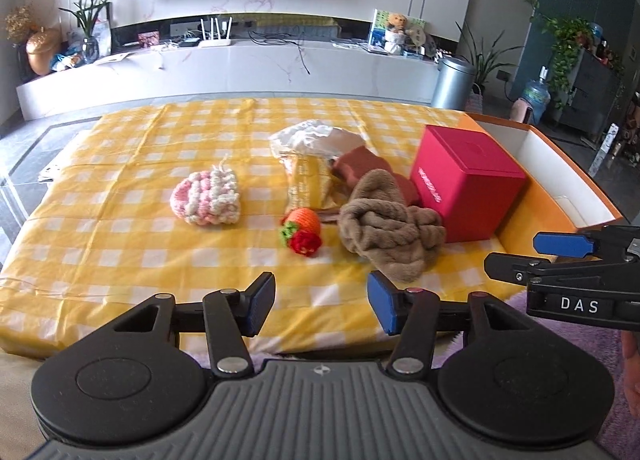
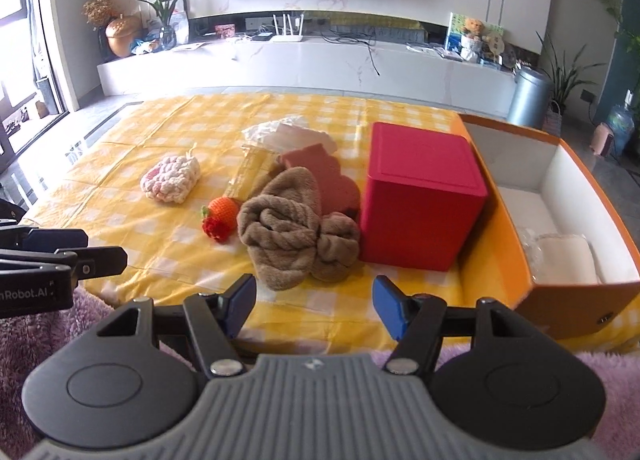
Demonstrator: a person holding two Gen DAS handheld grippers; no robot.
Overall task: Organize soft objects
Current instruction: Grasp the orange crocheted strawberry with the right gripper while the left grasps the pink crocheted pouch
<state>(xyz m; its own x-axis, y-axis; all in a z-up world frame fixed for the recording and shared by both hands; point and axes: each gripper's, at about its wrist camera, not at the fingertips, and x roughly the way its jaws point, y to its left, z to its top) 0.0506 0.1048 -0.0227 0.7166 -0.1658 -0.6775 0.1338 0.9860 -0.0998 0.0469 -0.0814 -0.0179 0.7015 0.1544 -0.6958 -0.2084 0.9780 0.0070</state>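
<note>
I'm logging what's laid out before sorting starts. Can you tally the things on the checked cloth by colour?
Brown: 2 – plush towel, sponge
Pink-white: 1 – crochet pouch
Orange: 2 – crochet fruit, open box
Red: 2 – crochet flower, cube box
Clear/yellow: 1 – plastic packet
Total: 8

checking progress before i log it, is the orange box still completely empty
No, the right wrist view shows a white folded soft item already lying on the floor of the orange box.
</note>
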